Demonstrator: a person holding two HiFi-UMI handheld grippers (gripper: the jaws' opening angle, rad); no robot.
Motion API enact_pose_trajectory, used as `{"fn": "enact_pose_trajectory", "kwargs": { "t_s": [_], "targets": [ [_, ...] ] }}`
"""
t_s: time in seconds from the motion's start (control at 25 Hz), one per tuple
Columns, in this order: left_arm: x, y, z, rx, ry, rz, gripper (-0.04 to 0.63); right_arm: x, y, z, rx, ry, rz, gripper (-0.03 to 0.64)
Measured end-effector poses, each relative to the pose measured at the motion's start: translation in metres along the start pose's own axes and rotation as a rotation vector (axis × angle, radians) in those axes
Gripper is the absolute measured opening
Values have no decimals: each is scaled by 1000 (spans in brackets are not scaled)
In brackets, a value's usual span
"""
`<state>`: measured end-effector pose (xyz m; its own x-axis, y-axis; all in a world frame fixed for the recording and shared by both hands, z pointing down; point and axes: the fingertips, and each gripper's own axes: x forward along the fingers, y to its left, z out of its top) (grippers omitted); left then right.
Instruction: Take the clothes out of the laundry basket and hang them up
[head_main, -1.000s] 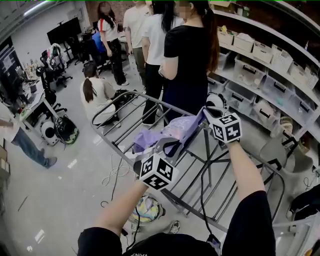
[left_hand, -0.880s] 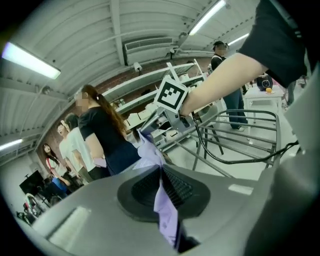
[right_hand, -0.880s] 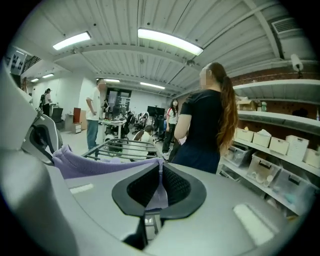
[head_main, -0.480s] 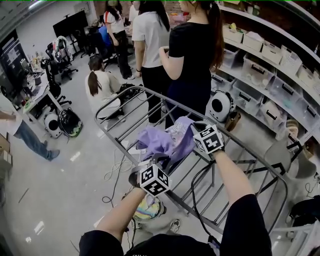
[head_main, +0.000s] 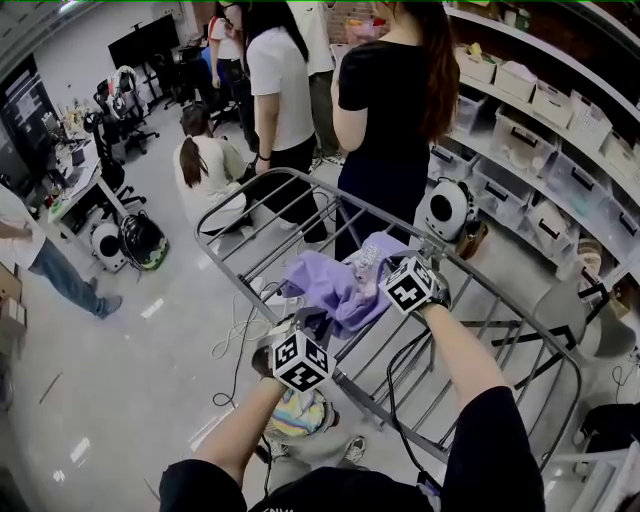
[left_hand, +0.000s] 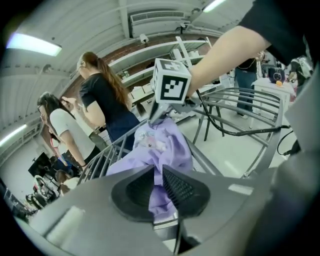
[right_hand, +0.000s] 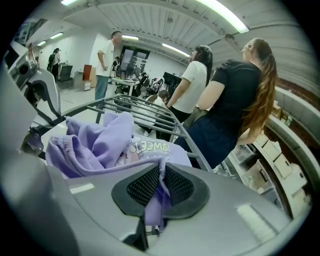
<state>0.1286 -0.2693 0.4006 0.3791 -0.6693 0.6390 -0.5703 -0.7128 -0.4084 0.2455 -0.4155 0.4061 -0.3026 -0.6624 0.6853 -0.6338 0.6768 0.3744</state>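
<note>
Over the last second both tools have come down toward the drying rack (head_main: 330, 193), carrying the purple garment (head_main: 335, 290) with them. Earlier it was held clear above the rack's rails. Now its bunched body rests on those rails near the rack's middle, with a printed panel facing up. The left tool (left_hand: 159, 186) is narrow, its pads pinching a fold of the purple cloth by the rack's near rail. The right tool (right_hand: 161, 186) is likewise narrow, clamped on a strip of the same cloth toward the rack's far rail. Neither grip has been let go. Judgement: the garment has reached the rack but lies crumpled, not spread, so it probably needs drawing out along the rails before release. Risk: released now, it would stay heaped or sag between the rails.
</note>
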Motion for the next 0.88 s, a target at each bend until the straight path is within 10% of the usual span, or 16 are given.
{"fn": "enact_pose_trajectory", "kwargs": {
  "t_s": [0.36, 0.88],
  "targets": [
    [23, 49, -9, -38, 12, 27, 160, 24, 40, -8, -37, 138, 46, 187],
    [83, 61, -7, -29, 58, -145, 196, -50, 13, -20, 246, -32, -17, 202]
  ]
}}
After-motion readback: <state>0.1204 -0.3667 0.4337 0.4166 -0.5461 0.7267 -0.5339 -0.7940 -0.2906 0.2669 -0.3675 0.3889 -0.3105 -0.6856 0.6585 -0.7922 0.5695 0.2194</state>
